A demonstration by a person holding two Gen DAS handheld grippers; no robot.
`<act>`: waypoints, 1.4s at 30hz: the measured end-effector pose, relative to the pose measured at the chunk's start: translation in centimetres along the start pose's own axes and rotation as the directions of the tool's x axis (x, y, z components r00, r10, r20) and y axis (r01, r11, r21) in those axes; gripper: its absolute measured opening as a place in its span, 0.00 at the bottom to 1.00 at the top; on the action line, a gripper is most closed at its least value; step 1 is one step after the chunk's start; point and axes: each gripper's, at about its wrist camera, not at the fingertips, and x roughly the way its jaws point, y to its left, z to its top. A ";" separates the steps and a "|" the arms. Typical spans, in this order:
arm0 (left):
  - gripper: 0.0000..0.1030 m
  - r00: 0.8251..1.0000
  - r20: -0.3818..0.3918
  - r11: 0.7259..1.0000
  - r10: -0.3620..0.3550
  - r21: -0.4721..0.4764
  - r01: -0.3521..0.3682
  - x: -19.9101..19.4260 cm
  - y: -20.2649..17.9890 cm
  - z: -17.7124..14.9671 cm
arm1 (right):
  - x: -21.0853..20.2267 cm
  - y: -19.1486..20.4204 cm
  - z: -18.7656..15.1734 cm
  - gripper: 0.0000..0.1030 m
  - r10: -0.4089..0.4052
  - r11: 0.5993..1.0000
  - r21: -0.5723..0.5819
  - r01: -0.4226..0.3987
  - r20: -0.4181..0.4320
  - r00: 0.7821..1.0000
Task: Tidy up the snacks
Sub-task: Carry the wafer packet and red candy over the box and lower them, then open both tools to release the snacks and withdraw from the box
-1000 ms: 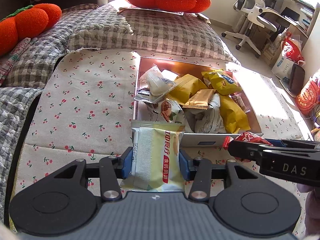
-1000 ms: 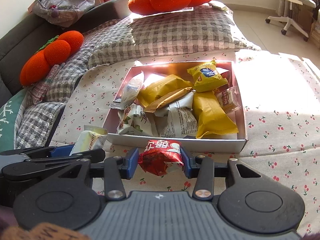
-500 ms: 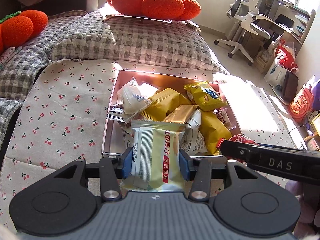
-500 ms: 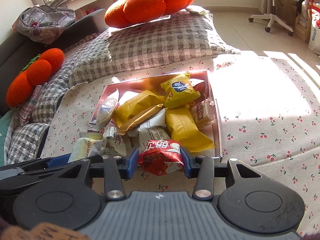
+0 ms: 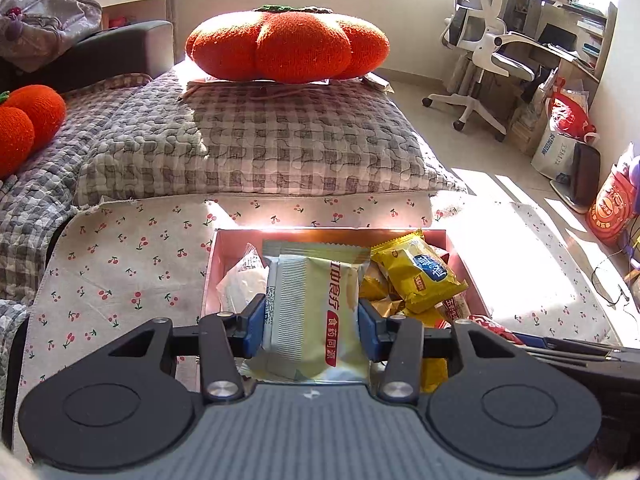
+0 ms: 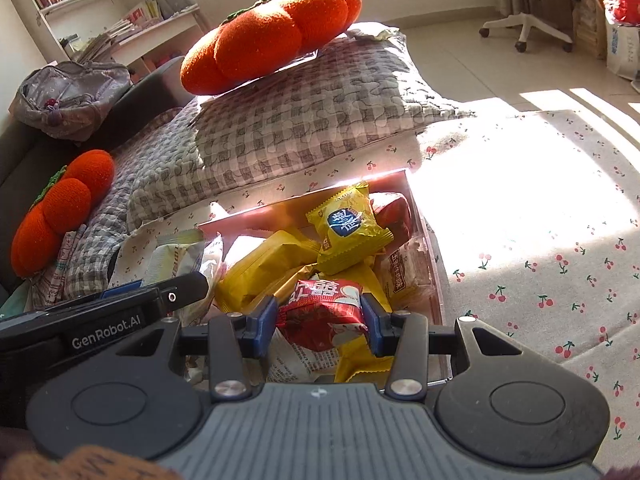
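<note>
The snacks are nearly gathered: most lie heaped in the pink box (image 5: 456, 248) on the cherry-print cloth (image 5: 120, 264) spread over the bed, and the last two visible ones are held above it. The left gripper (image 5: 311, 326) pinches a pale yellow-white snack packet (image 5: 316, 312) by its long sides, hanging over the box's left half, near the clear wrapper (image 5: 240, 284) at the left wall. The right gripper (image 6: 320, 320) pinches a small red snack packet (image 6: 322, 314) over the near right part of the box, above the yellow packets (image 6: 348, 228) and a white printed one (image 6: 296, 360). The step in hand looks like the drop into the box. The next move probably calls for lowering each packet a little and spreading the jaws, keeping the two grippers, which sit just beside each other, from bumping.
</note>
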 end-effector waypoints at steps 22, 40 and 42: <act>0.52 0.991 -0.132 1.000 -0.017 0.019 0.019 7.4 1.4 2.8 | 3.9 -0.2 0.7 0.43 0.076 0.995 0.060 -0.081 0.078 0.994; 0.75 0.994 -0.094 0.999 -0.046 -0.028 0.044 5.6 1.6 2.8 | 2.6 -0.2 0.7 0.65 0.083 0.996 0.032 -0.086 0.080 0.993; 0.79 0.995 -0.082 0.998 -0.055 -0.036 0.052 4.9 1.7 2.8 | 1.9 -0.2 0.7 0.67 0.084 0.996 0.008 -0.085 0.084 0.993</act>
